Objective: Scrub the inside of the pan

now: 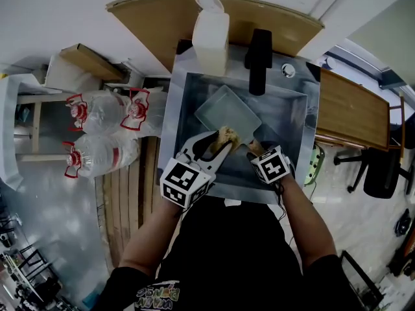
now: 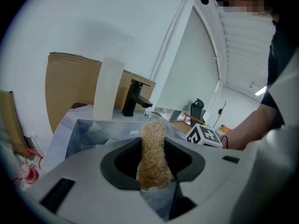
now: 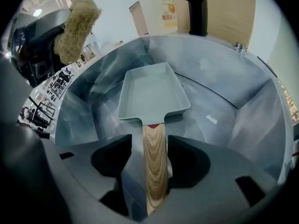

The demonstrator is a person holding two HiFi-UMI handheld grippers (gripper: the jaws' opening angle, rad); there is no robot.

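Grey rectangular pan [image 1: 227, 115], flat on the floor of the steel sink [image 1: 295, 125], centre of the frame, empty side up. Wooden handle [image 3: 155, 171] pointing to the lower edge, lying between the jaws of the right gripper [image 3: 150, 148]; jaws released, a gap showing on the handle's left side. Just left of it, left gripper [image 1: 220, 144] clenched on a tan fibrous scrubber [image 2: 154, 155], which stands up out of the jaws. Scrubber raised over the pan's near corner, clear of the pan, at upper left in the right gripper view. Behind the sink, upper middle: black tap [image 1: 259, 60] and white bottle [image 1: 211, 34]. Far left, on a shelf: clear water bottles [image 1: 104, 131] with red caps.
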